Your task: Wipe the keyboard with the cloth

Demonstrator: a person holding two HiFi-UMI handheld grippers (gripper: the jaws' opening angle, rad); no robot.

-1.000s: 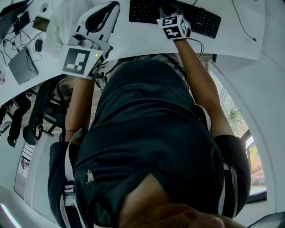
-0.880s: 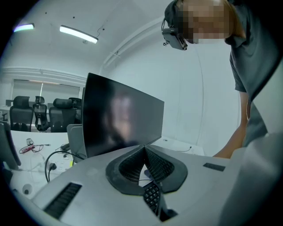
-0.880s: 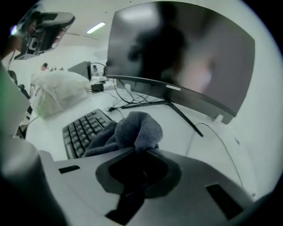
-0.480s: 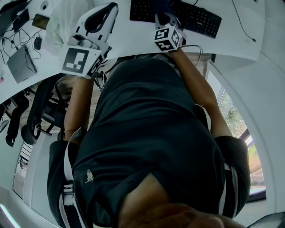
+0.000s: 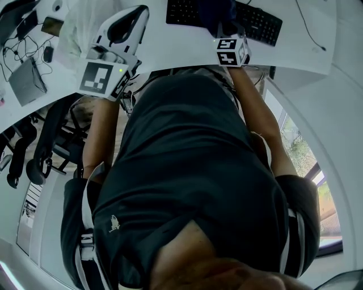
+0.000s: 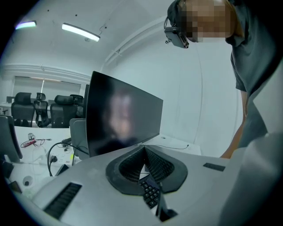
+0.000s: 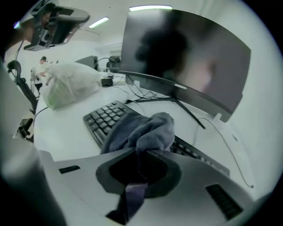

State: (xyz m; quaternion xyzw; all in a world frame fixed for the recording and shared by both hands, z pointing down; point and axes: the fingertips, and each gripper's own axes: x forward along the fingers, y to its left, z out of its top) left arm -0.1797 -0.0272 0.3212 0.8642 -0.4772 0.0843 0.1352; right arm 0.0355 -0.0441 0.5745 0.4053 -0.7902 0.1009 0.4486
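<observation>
The black keyboard (image 5: pixel 258 22) lies on the white desk (image 5: pixel 176 48) at the top of the head view. A dark blue cloth (image 5: pixel 217 10) rests bunched on its middle keys. My right gripper (image 5: pixel 222 25) is shut on the cloth (image 7: pixel 142 129), which bulges from the jaws over the keyboard (image 7: pixel 102 116). My left gripper (image 5: pixel 143 10) is held off to the left above the desk, shut with nothing between the jaws. In the left gripper view the pads (image 6: pixel 155 164) meet, and some keyboard keys (image 6: pixel 150 194) show below them.
A dark curved monitor (image 7: pixel 190 57) stands behind the keyboard, with thin cables (image 7: pixel 221 132) trailing over the desk. A white plastic bag (image 7: pixel 70 87) sits left of the keyboard. Gadgets and cables (image 5: pixel 28 62) lie at far left. Office chairs (image 5: pixel 45 147) stand below the desk edge.
My right gripper slid the cloth left along the keyboard, then back to the right and a little toward the desk's near edge. The left gripper has hardly moved.
</observation>
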